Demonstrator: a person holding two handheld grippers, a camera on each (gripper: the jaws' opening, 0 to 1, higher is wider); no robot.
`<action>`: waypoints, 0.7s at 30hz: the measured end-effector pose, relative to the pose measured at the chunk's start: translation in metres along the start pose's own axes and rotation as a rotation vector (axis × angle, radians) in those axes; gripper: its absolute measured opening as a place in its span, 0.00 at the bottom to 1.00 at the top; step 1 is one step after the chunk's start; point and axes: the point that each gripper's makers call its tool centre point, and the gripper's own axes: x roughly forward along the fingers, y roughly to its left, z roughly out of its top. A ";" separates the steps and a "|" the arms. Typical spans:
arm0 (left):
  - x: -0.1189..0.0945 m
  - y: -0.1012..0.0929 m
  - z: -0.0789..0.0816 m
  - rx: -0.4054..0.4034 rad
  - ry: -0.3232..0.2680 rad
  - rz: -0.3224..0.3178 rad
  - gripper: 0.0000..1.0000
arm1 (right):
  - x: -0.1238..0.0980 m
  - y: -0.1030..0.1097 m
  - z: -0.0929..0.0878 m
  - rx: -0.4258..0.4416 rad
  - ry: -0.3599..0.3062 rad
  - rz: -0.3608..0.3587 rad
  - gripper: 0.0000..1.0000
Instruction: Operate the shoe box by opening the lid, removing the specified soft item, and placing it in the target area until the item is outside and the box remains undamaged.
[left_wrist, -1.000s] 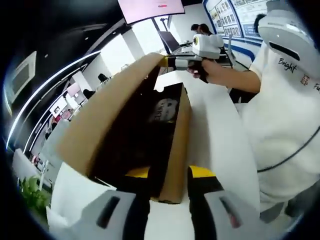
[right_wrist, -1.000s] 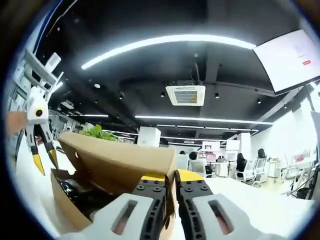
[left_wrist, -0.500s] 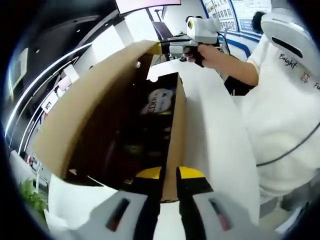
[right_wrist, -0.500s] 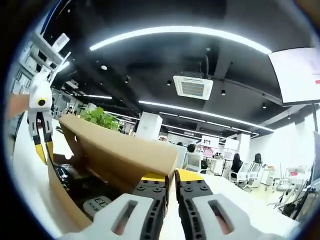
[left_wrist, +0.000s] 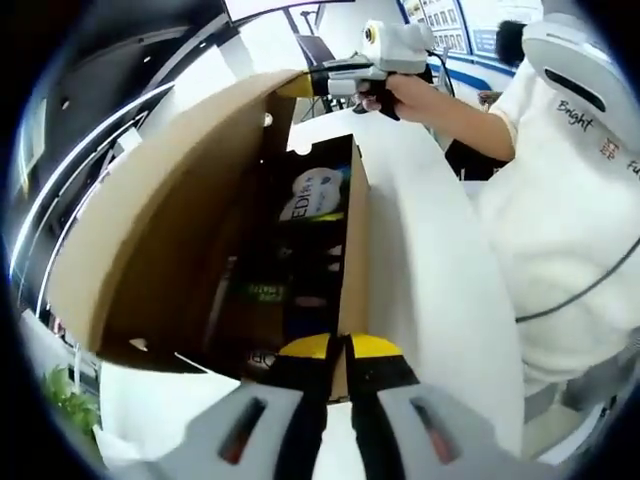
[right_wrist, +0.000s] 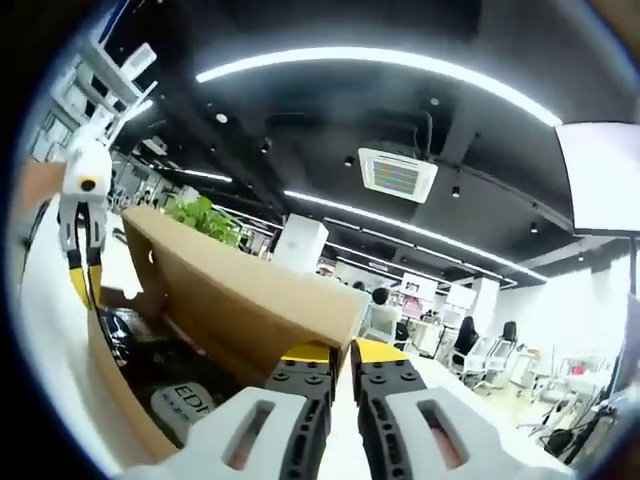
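the shoe box (left_wrist: 345, 250) runs lengthwise up the frame; we pinch its wall with our left gripper (left_wrist: 338, 352) and its lid (right_wrist: 250, 300) with our right gripper (right_wrist: 341, 357); contents stay murky.

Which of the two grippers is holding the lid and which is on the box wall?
The right gripper pinches the raised lid at its far corner; the left gripper is closed on the near front wall of the shoe box.

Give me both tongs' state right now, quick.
Left tongs: shut on the shoe box front wall.
Right tongs: shut on the raised lid edge.
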 end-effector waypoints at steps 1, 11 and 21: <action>0.000 0.000 0.000 -0.001 0.000 -0.001 0.04 | 0.000 -0.001 -0.001 0.024 -0.002 0.002 0.04; 0.000 0.002 -0.003 -0.097 -0.022 0.010 0.04 | 0.001 -0.001 0.000 0.017 -0.010 -0.017 0.04; 0.002 -0.001 -0.004 -0.080 0.086 -0.059 0.03 | 0.007 -0.005 0.002 0.049 0.010 0.021 0.04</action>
